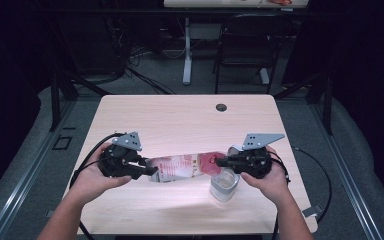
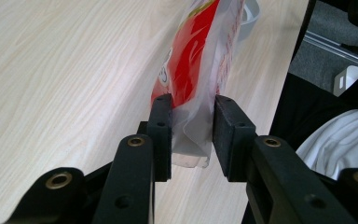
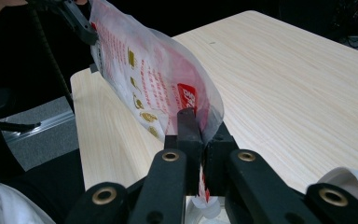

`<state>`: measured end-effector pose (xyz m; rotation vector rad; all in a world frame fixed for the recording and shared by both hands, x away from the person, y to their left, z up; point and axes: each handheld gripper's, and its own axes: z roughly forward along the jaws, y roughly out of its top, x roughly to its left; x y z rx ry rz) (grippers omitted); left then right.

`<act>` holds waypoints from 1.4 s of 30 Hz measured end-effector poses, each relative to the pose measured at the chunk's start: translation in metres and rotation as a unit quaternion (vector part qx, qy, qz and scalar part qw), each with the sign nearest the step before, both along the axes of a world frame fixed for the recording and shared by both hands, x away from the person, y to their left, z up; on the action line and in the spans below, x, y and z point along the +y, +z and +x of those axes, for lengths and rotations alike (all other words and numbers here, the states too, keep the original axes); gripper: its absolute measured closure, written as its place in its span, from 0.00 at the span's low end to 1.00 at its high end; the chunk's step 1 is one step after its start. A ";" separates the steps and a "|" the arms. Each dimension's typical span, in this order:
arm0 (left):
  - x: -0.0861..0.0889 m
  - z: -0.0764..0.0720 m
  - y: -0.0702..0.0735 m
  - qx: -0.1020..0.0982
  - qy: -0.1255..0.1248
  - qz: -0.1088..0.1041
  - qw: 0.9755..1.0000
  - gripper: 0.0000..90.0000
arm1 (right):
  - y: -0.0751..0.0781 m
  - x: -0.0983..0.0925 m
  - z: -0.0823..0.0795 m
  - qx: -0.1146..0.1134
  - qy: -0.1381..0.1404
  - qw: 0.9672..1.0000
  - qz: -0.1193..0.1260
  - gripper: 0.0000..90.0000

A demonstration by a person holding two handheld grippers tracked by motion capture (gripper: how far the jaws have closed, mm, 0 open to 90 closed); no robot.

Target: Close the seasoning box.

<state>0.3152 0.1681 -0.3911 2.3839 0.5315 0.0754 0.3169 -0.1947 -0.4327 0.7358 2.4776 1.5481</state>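
Plastic, red and white, the printed bag [image 1: 182, 167] hangs stretched above the near half of the table [image 1: 180, 115], held at both ends. At its left end the left gripper [image 1: 150, 170] has its jaws pressed on the bag's clear sealed edge [image 2: 191, 140]. At the right end the right gripper [image 1: 220, 162] is pinched tight on the red corner [image 3: 189, 100], just above a clear cup [image 1: 224, 185] near the front right edge. The bag looks lifted and aimed; opening or emptying it into the cup seems left to do.
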 end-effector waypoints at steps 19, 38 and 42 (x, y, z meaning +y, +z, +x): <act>-0.008 0.002 0.014 -0.007 -0.006 0.004 1.000 0.79 | -0.003 -0.005 0.002 0.006 -0.001 1.000 -0.004 0.98; -0.015 0.003 0.025 -0.015 -0.009 0.001 1.000 0.79 | -0.004 -0.009 0.004 0.010 -0.002 1.000 -0.007 0.98; -0.016 0.004 0.027 -0.018 -0.011 0.000 1.000 0.80 | -0.004 -0.011 0.004 0.011 -0.002 1.000 -0.008 0.98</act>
